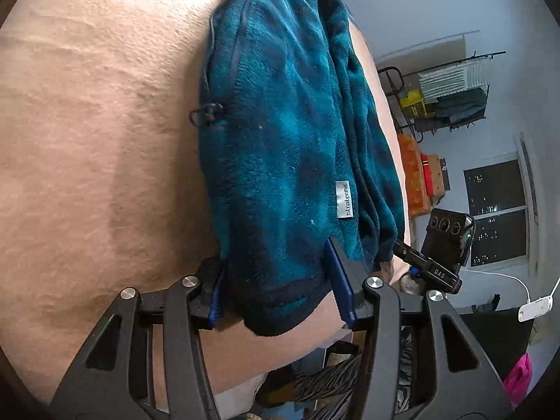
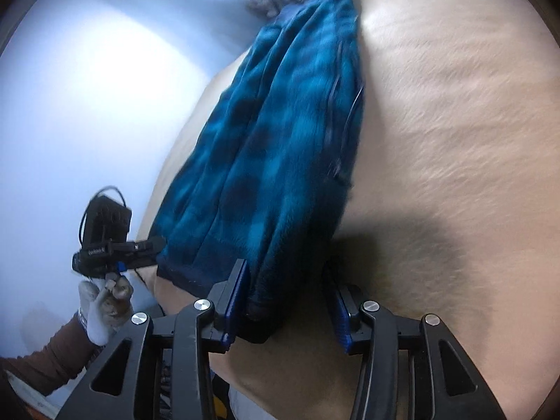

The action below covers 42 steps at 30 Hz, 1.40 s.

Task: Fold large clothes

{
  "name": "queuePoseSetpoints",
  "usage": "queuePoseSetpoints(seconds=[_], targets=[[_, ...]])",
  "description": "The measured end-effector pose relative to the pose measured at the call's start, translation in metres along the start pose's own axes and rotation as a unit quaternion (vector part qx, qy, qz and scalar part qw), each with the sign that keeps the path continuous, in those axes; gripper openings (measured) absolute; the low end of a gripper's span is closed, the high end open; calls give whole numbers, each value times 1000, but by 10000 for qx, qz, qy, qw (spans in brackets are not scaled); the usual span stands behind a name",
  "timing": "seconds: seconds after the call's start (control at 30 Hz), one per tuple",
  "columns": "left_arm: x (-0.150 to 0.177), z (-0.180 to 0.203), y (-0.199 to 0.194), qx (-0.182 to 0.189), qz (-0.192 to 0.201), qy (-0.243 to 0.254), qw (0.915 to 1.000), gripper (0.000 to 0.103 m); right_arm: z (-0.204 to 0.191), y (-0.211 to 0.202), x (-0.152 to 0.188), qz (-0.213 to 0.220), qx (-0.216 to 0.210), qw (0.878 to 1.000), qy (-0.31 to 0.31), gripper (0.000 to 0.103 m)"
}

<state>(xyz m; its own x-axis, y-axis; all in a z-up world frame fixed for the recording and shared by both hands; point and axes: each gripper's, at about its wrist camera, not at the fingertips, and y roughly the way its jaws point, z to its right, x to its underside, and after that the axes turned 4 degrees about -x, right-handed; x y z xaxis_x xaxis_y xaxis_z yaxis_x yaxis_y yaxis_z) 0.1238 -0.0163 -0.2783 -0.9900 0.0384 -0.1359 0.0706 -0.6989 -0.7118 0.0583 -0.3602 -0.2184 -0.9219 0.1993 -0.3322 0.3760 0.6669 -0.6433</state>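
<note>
While spread wide, both claws, left claw (image 1: 280, 280) and right claw (image 2: 287, 301), are set astride the folded fleece (image 1: 287, 133) (image 2: 273, 154) on the bed (image 1: 98, 147) (image 2: 455, 140), nothing gripped.

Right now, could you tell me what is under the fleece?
The fleece lies on a beige blanket, which shows all around it. What the folded layers hide cannot be seen.

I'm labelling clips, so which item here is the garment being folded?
Start from the wide beige bed cover that fills most of both views. On it lies one folded teal fleece jacket, dark-checked, with a small grey brand tag near its hem. Nothing else on the cover is blue.
</note>
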Motion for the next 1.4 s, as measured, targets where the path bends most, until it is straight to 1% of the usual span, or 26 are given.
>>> queuePoseSetpoints(seconds=[0.07, 0.1, 0.13, 0.17, 0.27, 0.33, 0.4, 0.5, 0.6, 0.73, 0.83, 0.9, 0.97, 1.07, 1.13, 1.17, 1.23, 1.27, 1.33, 1.4], targets=[[-1, 4, 1, -47, -2, 38, 10000, 47, -5, 5, -2, -88, -87, 9998, -132, 46], [-1, 6, 1, -123, 11, 73, 9999, 40, -7, 7, -3, -129, -102, 9997, -190, 46], [-1, 9, 2, -290, 44, 124, 9995, 36, -10, 10, -3, -174, -127, 9994, -263, 44], [-1, 11, 3, -441, 74, 184, 9988, 29, -13, 13, -4, -227, -128, 9991, -345, 42], [3, 23, 2, -823, 222, 448, 9954, 28, -14, 16, -5, -268, -74, 9986, -451, 33], [6, 34, 4, -1152, 333, 714, 9902, 27, -13, 15, -4, -246, -82, 9987, -442, 30], [10, 49, 6, -1545, 456, 1026, 9816, 26, -12, 15, -3, -200, -57, 9988, -454, 28], [17, 68, 8, -1948, 634, 1409, 9686, 26, -14, 13, -2, -171, 42, 9983, -560, 28], [20, 74, 8, -2140, 710, 1567, 9616, 26, -19, 15, -2, -173, 153, 9976, -658, 28], [21, 74, 7, -2242, 744, 1688, 9569, 25, -22, 18, 0, -164, 183, 9976, -650, 28], [26, 78, 6, -2304, 785, 1801, 9530, 23, -27, 20, 0, -195, 296, 9966, -743, 27], [27, 79, 4, -2308, 810, 1856, 9517, 22, -29, 21, -1, -223, 372, 9960, -785, 24], [27, 79, 5, -2282, 815, 1856, 9523, 22, -30, 22, -2, -221, 376, 9962, -748, 21], [25, 77, 4, -2179, 801, 1772, 9564, 20, -32, 23, -3, -221, 325, 9970, -670, 18], [22, 76, 1, -2008, 779, 1683, 9619, 17, -30, 20, -5, -217, 263, 9976, -609, 16], [17, 75, -2, -1829, 738, 1550, 9680, 16, -29, 20, -6, -212, 208, 9981, -545, 15], [6, 68, -13, -1274, 639, 1102, 9836, 15, -25, 18, -9, -174, 27, 9992, -356, 14], [1, 65, -17, -1056, 630, 916, 9882, 15, -22, 16, -12, -126, -123, 9996, -233, 13], [-10, 61, -27, -646, 634, 597, 9941, 15, -20, 10, -18, 15, -444, 9990, -53, 12], [-18, 61, -33, -427, 675, 444, 9958, 15, -22, 4, -25, 161, -700, 9974, 49, 12]])
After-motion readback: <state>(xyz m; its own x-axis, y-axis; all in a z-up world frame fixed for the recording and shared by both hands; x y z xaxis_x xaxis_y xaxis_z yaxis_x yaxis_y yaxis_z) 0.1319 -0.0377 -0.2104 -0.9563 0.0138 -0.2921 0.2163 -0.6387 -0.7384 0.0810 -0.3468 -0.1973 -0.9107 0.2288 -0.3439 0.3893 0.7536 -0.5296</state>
